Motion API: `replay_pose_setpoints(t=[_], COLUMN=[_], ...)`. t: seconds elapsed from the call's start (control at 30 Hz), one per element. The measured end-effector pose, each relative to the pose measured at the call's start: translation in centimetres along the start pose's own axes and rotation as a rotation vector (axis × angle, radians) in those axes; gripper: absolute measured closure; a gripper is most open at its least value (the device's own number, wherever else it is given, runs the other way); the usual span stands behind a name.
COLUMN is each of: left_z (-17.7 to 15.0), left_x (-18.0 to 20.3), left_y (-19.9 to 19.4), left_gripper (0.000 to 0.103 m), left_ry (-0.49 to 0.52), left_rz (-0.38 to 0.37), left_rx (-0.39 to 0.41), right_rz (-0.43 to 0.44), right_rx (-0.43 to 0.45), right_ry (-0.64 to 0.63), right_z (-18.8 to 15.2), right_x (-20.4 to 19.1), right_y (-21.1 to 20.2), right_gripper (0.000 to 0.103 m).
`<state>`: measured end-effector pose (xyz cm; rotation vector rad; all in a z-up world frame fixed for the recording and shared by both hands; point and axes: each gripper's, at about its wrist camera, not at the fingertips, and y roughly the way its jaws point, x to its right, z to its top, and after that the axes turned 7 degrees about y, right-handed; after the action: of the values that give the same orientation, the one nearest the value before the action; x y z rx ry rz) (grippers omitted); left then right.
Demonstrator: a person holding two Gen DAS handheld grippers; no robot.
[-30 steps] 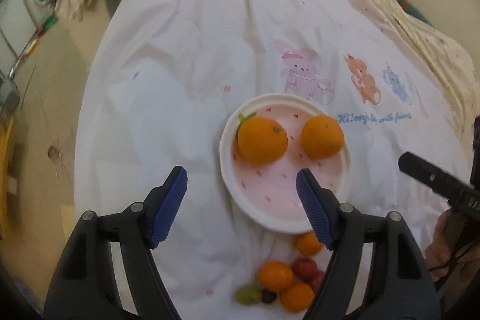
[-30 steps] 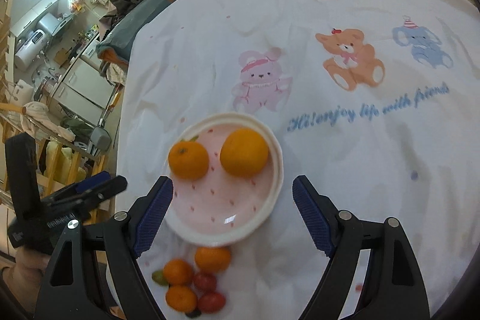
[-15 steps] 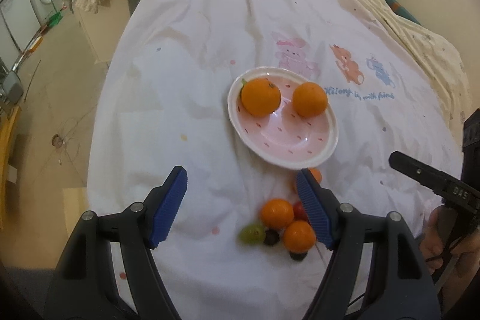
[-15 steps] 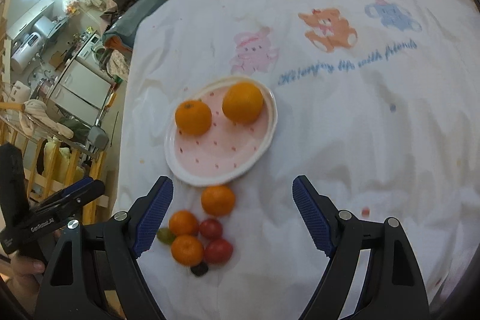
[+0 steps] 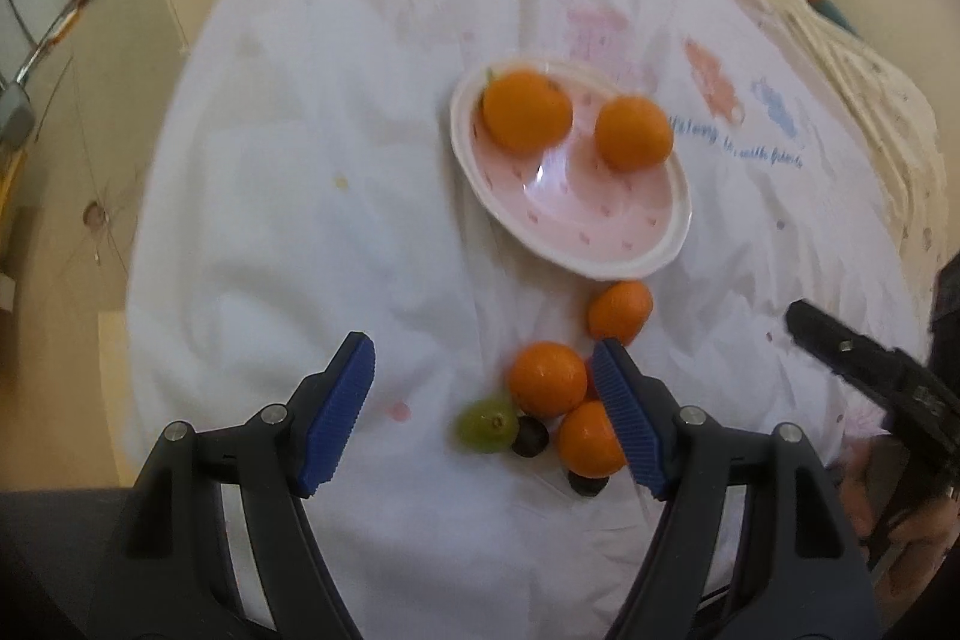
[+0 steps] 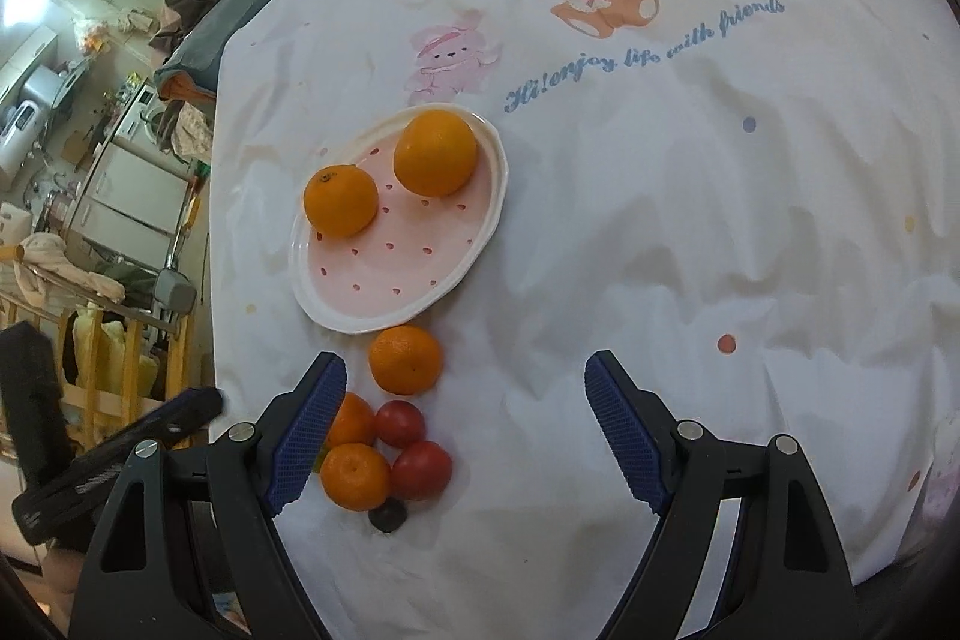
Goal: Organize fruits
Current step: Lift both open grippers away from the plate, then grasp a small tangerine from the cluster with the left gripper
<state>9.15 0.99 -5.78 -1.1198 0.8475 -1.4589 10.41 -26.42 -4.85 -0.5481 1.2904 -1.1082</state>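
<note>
A pink plate point(image 5: 600, 244) point(image 6: 384, 292) with a white rim holds two oranges point(image 5: 527, 111) point(image 6: 435, 153). Below it on the white cloth lies a loose cluster: three small oranges point(image 5: 547, 379) point(image 6: 405, 359), two red tomatoes point(image 6: 420, 469), a green grape point(image 5: 486, 423) and dark grapes point(image 5: 530, 437). My left gripper point(image 5: 483, 418) is open and empty, just above the cluster's left side. My right gripper point(image 6: 465, 436) is open and empty, with its left finger beside the cluster.
The white cloth with cartoon animals and blue writing point(image 6: 642, 52) covers a round table. The table edge drops to the floor on the left point(image 5: 78, 220). Cluttered furniture and appliances point(image 6: 90, 148) stand beyond it. Each gripper shows at the edge of the other's view point(image 5: 870, 370).
Both grippers have drawn back from the plate toward the near edge. The loose fruit cluster now lies between and beside the fingers. Jaws stay open.
</note>
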Motion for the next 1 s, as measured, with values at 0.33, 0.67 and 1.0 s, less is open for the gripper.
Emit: replay_pose_setpoints(t=[0.33,0.67,1.0], left_z=[0.4,0.4,0.6], left_x=[2.5,3.2,2.0], left_y=[6.3,7.7,3.7], left_gripper=[0.050,0.068,0.069], left_ry=[-0.055,-0.052,-0.018], left_rz=[-0.093,-0.050,-0.047], left_rx=[-0.186,-0.239,-0.138], right_rz=[0.029,0.040,0.011], right_rx=[-0.008,-0.026,-0.032], right_ry=[0.059,0.068,0.046], right_z=[0.5,0.9,0.7], right_x=[1.1,1.1,0.7], right_y=[-0.1,0.4,1.2], right_gripper=[0.019,0.019,0.019])
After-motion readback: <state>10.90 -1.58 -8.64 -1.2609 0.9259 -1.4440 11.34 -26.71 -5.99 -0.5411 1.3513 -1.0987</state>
